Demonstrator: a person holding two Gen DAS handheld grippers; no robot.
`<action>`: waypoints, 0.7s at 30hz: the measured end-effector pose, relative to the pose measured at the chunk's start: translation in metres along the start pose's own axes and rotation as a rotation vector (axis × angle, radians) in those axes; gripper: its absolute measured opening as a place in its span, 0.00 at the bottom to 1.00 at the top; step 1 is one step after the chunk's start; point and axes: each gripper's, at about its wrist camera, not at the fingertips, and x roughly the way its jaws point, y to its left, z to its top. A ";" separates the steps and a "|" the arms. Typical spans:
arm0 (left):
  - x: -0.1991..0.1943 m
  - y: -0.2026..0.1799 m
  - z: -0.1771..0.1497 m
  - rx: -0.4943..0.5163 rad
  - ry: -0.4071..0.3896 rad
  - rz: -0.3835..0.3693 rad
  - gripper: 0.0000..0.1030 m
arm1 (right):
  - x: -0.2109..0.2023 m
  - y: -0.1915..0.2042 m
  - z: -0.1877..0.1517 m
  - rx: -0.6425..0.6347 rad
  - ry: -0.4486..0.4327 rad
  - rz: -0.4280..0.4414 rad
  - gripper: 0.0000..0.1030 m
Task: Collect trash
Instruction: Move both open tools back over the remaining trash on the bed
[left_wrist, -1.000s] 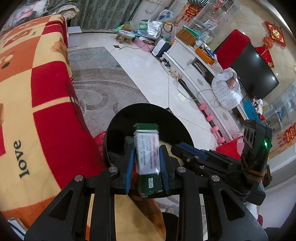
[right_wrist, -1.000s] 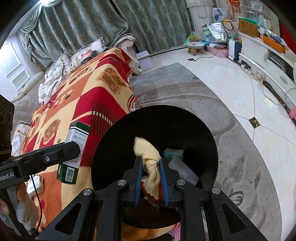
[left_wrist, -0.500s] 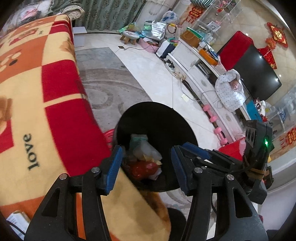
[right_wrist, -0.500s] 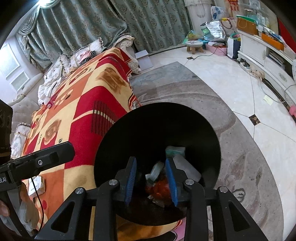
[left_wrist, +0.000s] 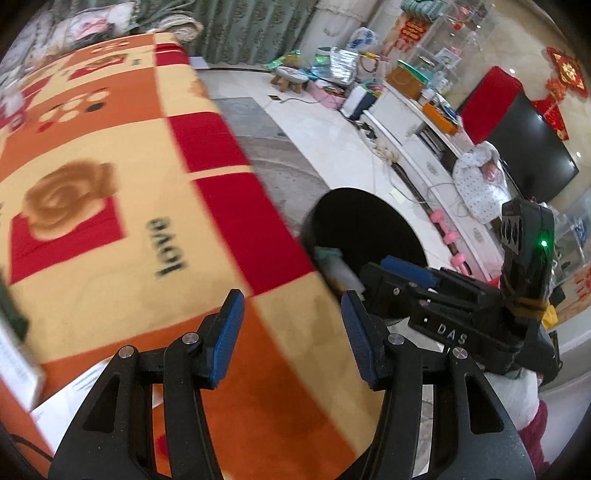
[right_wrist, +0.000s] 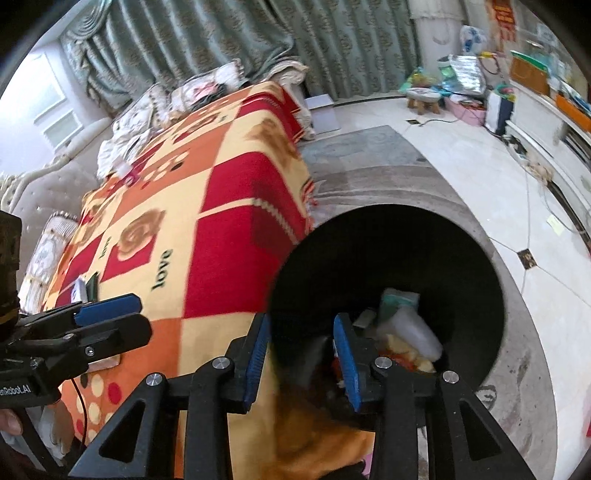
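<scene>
We hold our left gripper (left_wrist: 291, 332) wide and empty over the red, orange and cream checked blanket (left_wrist: 110, 192). Our right gripper (right_wrist: 301, 354), jaws opening, empty, hangs at the round black bin (right_wrist: 476, 266), where the trash (right_wrist: 402, 325), seemingly a pale plastic bottle and scraps, lies.

Bed (right_wrist: 229, 206): covered by a red, orange and cream checked blanket (left_wrist: 122, 206) printed "love".
On blanket: a small green-and-white box (right_wrist: 83, 290); white paper (left_wrist: 74, 398) at the near edge.
Floor (right_wrist: 461, 177): pale tiles, grey rug (right_wrist: 369, 162), black trash bin (right_wrist: 406, 266) beside the bed.
</scene>
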 end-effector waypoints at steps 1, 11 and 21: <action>-0.004 0.007 -0.003 -0.007 -0.003 0.013 0.52 | 0.002 0.004 0.000 -0.006 0.003 0.005 0.34; -0.038 0.110 -0.022 -0.171 -0.029 0.177 0.52 | 0.028 0.079 0.003 -0.115 0.046 0.082 0.35; -0.061 0.189 -0.042 -0.298 -0.006 0.251 0.52 | 0.044 0.142 -0.002 -0.233 0.090 0.140 0.37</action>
